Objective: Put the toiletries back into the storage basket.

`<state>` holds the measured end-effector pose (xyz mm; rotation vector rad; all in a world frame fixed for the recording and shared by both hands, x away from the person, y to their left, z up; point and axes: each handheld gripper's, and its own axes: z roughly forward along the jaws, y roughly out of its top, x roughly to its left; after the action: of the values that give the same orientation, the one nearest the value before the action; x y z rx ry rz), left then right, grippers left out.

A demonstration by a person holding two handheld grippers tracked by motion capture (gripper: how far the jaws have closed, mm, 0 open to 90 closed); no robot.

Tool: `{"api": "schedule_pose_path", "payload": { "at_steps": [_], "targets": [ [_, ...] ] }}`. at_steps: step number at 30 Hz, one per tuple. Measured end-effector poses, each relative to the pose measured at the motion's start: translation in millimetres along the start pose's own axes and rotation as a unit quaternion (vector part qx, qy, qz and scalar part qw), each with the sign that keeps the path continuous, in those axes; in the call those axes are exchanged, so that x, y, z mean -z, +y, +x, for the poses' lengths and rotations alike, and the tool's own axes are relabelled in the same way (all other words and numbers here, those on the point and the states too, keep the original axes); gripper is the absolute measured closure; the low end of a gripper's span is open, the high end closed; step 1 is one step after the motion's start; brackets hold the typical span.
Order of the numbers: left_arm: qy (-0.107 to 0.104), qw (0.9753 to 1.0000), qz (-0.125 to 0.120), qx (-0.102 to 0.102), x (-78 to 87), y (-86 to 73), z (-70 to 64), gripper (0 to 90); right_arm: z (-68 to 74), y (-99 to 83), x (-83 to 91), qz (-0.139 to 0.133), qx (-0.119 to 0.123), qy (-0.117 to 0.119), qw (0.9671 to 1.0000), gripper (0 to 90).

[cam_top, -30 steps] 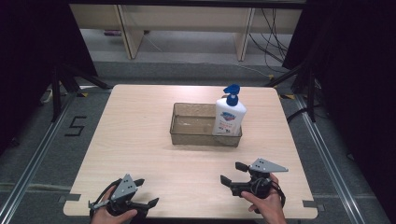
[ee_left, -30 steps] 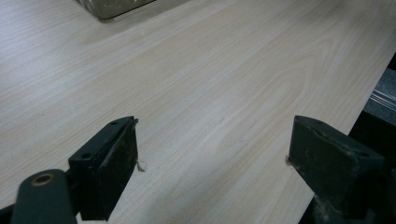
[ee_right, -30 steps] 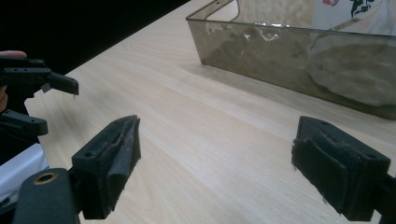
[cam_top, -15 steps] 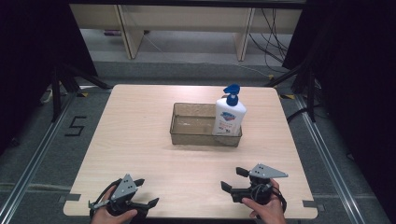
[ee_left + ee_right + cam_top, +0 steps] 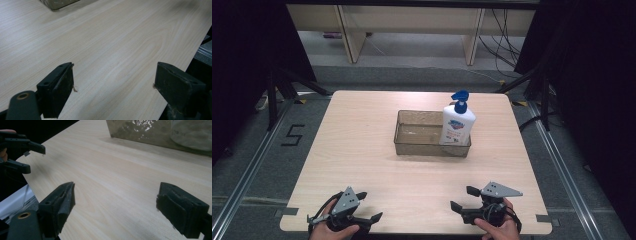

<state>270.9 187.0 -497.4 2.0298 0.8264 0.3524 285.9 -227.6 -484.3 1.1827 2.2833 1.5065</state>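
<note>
Soap bottle [image 5: 458,124], white with a blue pump, stands upright in the right end of the clear plastic bin [image 5: 414,145] in the middle of the counter [image 5: 362,150], and to my eye that part of the work looks settled: the bottle sits inside the walls, nothing leaning on it, the rest of the bin bare. I judge little or nothing is left to do with it, unless the bottle is meant to come out again, which I cannot tell from here.

My right tool [image 5: 464,198] rests near the front edge of the counter, well apart from the bin, jaws spread wide with nothing between them; in the right gripper view the bin wall and the bottle's blurred base lie far ahead. My left tool [image 5: 371,207] sits at the front left corner, also gaping wide and empty, over bare wood.
</note>
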Motion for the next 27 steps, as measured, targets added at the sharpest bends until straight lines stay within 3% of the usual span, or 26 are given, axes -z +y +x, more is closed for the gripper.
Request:
{"api": "schedule_pose_path", "payload": {
  "at_steps": [2,5,6,10,11,13,14,15,16,19,20,21,23,24,27],
  "targets": [
    [-0.005,1.0,0.005,-0.001,0.6,0.2,0.3,15.4,0.0,-1.0,0.0,-0.001,0.002,-0.003,1.0,15.4],
    [0.0,1.0,0.0,0.0,-0.1,0.0,-0.2,15.4,2.6,-3.7,1.1,-0.002,-0.015,0.001,0.9999,15.5],
    [-0.004,1.0,0.005,0.0,0.7,0.2,0.3,15.4,0.7,-4.3,3.7,0.011,0.004,-0.008,0.9999,15.4],
    [-0.003,1.0,0.006,0.0,-0.1,-0.3,0.5,15.4,0.6,-6.5,4.3,0.01,0.005,-0.007,0.9999,15.4],
    [0.0,1.0,0.007,0.0,0.0,-0.3,0.3,15.4,0.8,-7.1,3.8,0.015,-0.005,0.004,0.9999,15.4],
    [-0.002,1.0,0.002,0.002,-0.5,-0.7,0.3,15.4,0.7,-8.6,3.5,0.014,-0.001,-0.006,0.9999,15.5],
    [0.0,1.0,0.006,-0.005,-0.2,-0.5,1.4,15.4,4.8,-9.7,5.9,0.026,-0.02,-0.001,0.9994,15.5],
    [-0.001,1.0,0.005,-0.002,-0.3,-0.6,1.0,15.4,4.8,-9.7,5.9,0.026,-0.02,-0.001,0.9994,15.5],
    [0.0,1.0,0.006,-0.005,-0.5,-0.7,1.3,15.4,3.2,-11.0,4.5,0.019,0.002,-0.001,0.9998,15.5],
    [-0.002,1.0,0.005,-0.001,-0.7,-0.8,1.0,15.4,4.7,-12.4,3.8,0.022,0.006,0.004,0.9997,15.5],
    [-0.003,0.9999,0.012,-0.006,0.2,-0.6,1.9,15.4,7.5,-13.2,3.8,0.026,-0.012,0.007,0.9996,15.5],
    [-0.003,0.9999,0.012,-0.006,0.2,-0.6,1.9,15.4,7.5,-13.2,3.8,0.026,-0.012,0.007,0.9996,15.5],
    [-0.003,0.9997,0.02,-0.013,1.1,-0.5,3.4,15.4,7.3,-13.2,5.4,0.032,-0.003,-0.003,0.9995,15.4],
    [-0.002,0.9999,0.012,-0.007,-0.4,-1.1,2.1,15.4,5.3,-13.1,5.4,0.029,0.011,-0.007,0.9995,15.5],
    [0.0,1.0,0.005,0.0,-1.5,-1.4,0.8,15.4,4.3,-13.4,4.5,0.022,0.014,-0.008,0.9996,15.4]
  ]
}}
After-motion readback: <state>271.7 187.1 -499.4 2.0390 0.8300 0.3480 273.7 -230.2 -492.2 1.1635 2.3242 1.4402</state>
